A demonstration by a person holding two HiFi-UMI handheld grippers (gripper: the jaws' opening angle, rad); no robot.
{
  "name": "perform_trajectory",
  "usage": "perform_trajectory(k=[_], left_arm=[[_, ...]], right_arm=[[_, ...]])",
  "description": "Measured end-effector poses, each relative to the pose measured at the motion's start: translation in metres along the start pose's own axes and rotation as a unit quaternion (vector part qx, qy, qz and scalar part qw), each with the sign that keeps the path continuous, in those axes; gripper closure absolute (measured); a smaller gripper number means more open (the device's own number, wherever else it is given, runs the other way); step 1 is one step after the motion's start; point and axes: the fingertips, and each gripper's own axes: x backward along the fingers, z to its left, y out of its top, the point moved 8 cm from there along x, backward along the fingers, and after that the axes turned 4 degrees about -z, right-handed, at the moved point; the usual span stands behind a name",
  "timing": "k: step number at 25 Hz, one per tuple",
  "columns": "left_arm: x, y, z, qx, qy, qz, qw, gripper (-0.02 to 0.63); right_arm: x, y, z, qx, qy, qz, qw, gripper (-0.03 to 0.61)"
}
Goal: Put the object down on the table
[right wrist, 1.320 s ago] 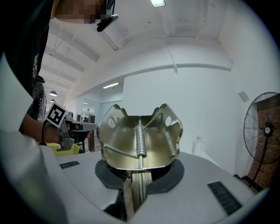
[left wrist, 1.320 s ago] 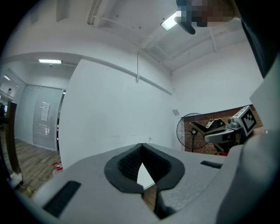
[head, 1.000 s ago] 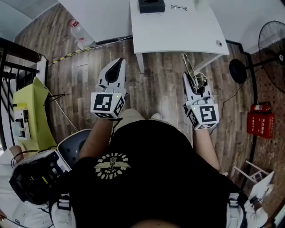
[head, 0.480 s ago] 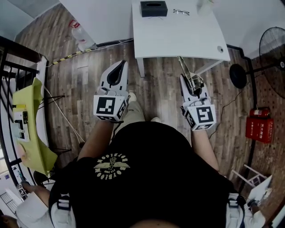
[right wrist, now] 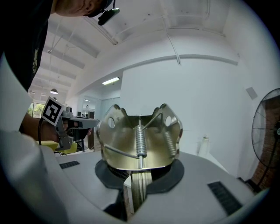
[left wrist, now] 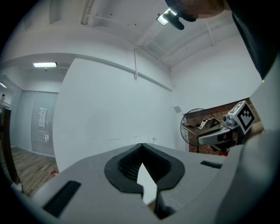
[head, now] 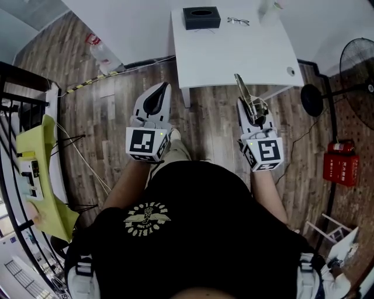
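My right gripper is shut on a brass-coloured metal spring clip, which sticks out forward past the jaws, just short of the white table's near edge. In the right gripper view the clip fills the middle, its coil spring upright, pinched by its lower end in the gripper. My left gripper is held level beside it over the wooden floor, shut with nothing in it; its tips meet in the left gripper view.
A black box, a pair of glasses and a white item lie along the table's far side. A floor fan and a red extinguisher stand at the right, a plastic bottle at the left.
The person has stepped towards the table, so it sits larger and nearer. Both grippers keep their pose, and the clip stays in the right one.
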Motion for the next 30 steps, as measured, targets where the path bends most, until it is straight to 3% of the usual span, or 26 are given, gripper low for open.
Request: perform_trajectory(k=[18,30], left_arm=[[-0.097,-0.010,0.088,-0.001,-0.052,0.008,0.9986,0.607],[-0.131,-0.015,0.148,0.008,-0.100,-0.002,0.9949,0.607]], right_arm=[[-0.111,0.007,-0.010,-0.005,-0.036,0.014,0.999,0.514],[-0.169,0.018,0.012,-0.008,-0.074,0.016,0.997,0.514]])
